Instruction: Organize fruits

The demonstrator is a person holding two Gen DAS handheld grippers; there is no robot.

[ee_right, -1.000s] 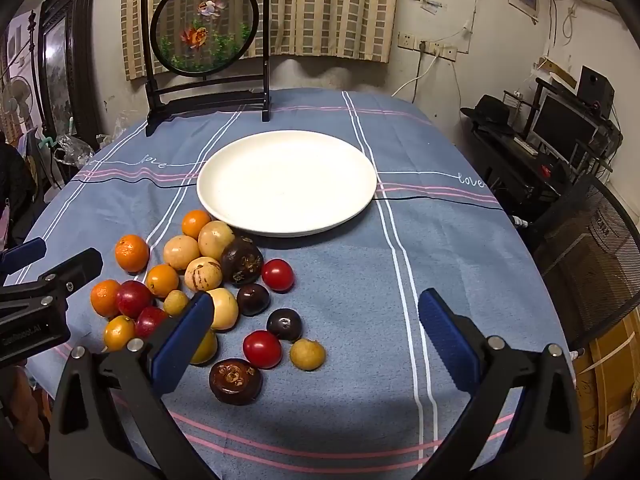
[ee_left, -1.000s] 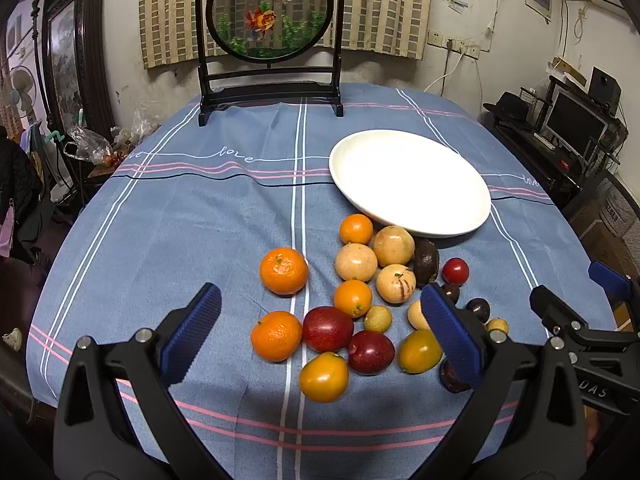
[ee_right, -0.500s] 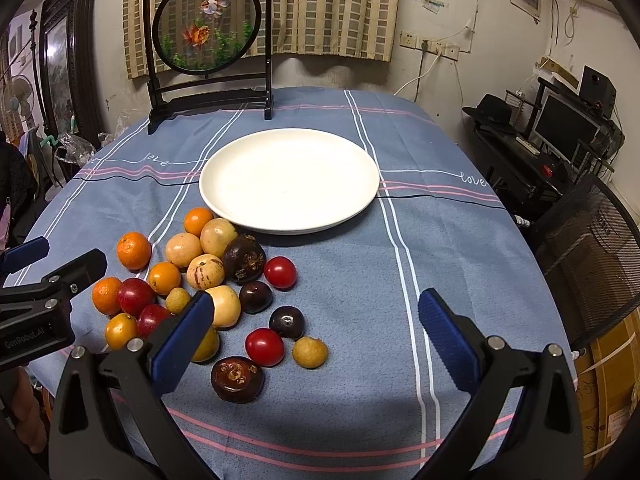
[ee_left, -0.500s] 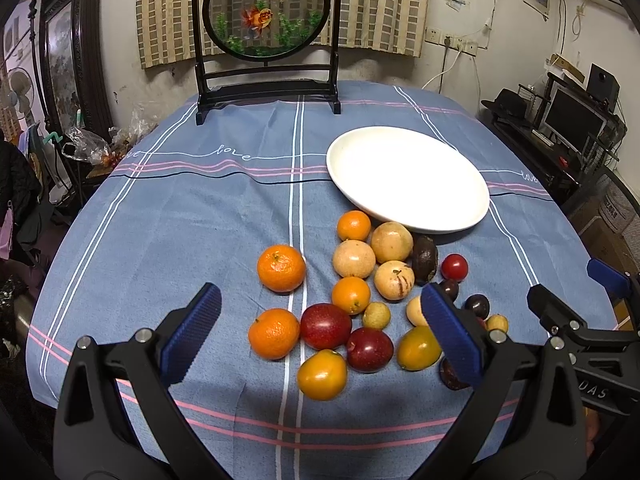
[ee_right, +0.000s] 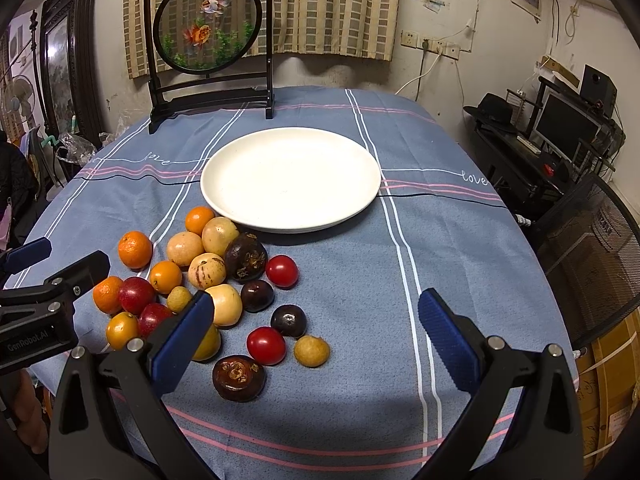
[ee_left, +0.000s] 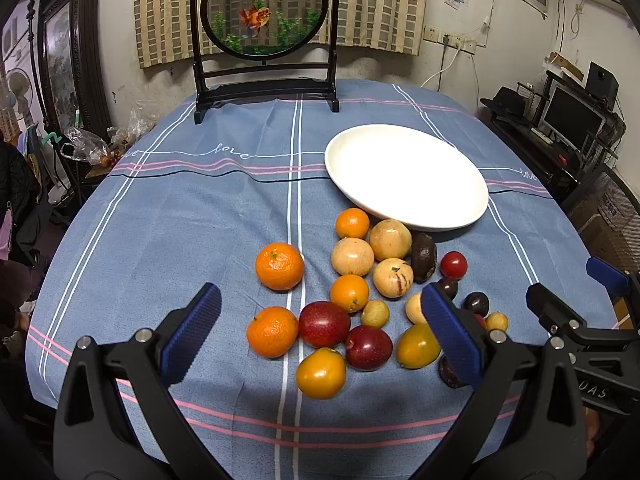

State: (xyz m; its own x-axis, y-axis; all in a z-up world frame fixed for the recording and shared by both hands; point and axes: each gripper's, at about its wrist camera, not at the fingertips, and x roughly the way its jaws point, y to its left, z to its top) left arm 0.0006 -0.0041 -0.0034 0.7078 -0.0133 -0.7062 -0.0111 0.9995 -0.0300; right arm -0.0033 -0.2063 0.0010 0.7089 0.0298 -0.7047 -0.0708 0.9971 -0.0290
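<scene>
Left wrist view: left claw (ee_left: 320, 330) wide open, nothing held, nothing touched; blue pads spread either side of fruit pile, raised above counter (ee_left: 180, 216), aimed fwd and slightly down. Between its fingers, in view: red plum (ee_left: 324, 324), 2nd red plum (ee_left: 368, 347), orange-yellow fruit (ee_left: 321, 373), mandarin (ee_left: 272, 331).

Right wrist view: right claw (ee_right: 314, 338) also wide open, empty, no contact; hovers over near-right part of pile, same fwd tilt. Within its span: cherry tomato (ee_right: 266, 345), dark mangosteen (ee_right: 239, 377), small yellow-brown fruit (ee_right: 311, 351), dark round fruit (ee_right: 289, 321). Left finger pad (ee_right: 182, 338) overlaps a yellow fruit (ee_right: 208, 343) in frame; contact cannot be told.

Each claw shows at edge of the other's view, side by side, apart.

Fruit: all on blue striped cloth, clustered near front-left of white plate (ee_right: 224, 196). Incl. larger mandarin (ee_left: 279, 266) set slightly apart at left, 3 pale tan fruits (ee_left: 352, 257), 2nd mangosteen (ee_right: 245, 258), 2nd cherry tomato (ee_right: 282, 271). Orange (ee_right: 199, 220) and one tan fruit (ee_right: 220, 236) sit just beside plate rim.

Far end of counter: round goldfish screen on black stand (ee_left: 264, 12).
</scene>
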